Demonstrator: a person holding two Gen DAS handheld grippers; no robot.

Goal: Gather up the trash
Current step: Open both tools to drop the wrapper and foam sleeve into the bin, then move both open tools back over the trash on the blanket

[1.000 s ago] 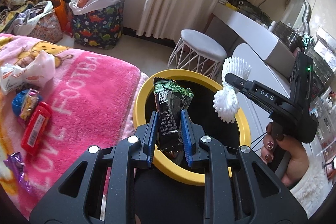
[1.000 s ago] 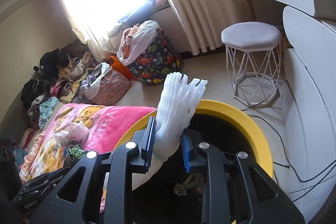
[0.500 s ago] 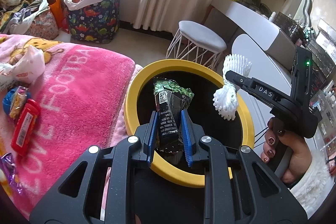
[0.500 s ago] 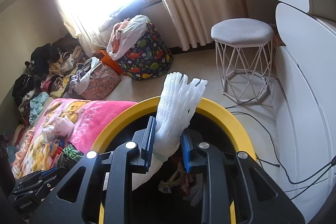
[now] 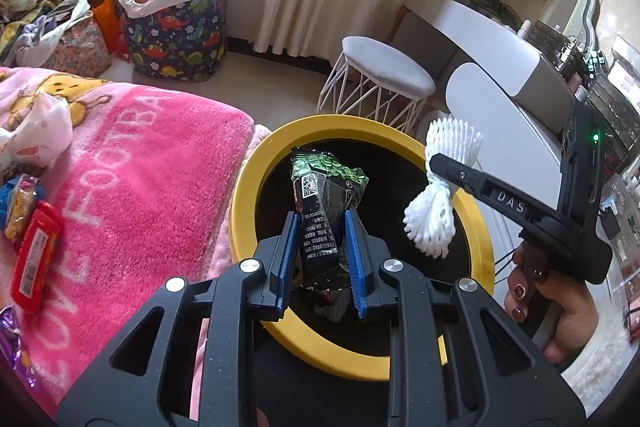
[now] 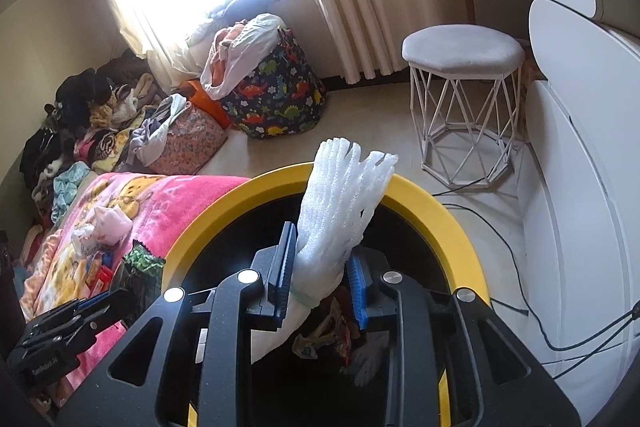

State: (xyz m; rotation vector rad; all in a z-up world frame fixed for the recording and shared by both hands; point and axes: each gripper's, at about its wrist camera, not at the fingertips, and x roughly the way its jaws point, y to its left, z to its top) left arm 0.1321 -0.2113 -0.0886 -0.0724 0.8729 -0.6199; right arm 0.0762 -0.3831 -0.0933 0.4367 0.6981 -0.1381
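A yellow-rimmed black bin (image 5: 248, 179) stands beside the bed, with trash lying at its bottom. My left gripper (image 5: 320, 217) is shut on a black and green snack wrapper (image 5: 320, 195), which it holds upright over the bin's mouth. My right gripper (image 6: 320, 247) holds a white foam net (image 6: 340, 195) over the same bin (image 6: 440, 223). Its jaws are opening, and the net still stands tilted between the pads. From the left wrist, the foam net (image 5: 430, 223) hangs above the bin's right side.
On the pink blanket (image 5: 140, 187) lie a red packet (image 5: 34, 259), a white plastic bag (image 5: 44, 135) and small sweet wrappers (image 5: 18, 203). A white stool (image 5: 384, 75), a dinosaur-print basket (image 5: 176, 35) and a white desk (image 5: 500, 59) stand behind. Cables (image 6: 500, 227) cross the floor.
My left gripper has carried the wrapper further over the bin. The right view has tipped down into the bin, and the right jaws stand slightly wider around the foam net.
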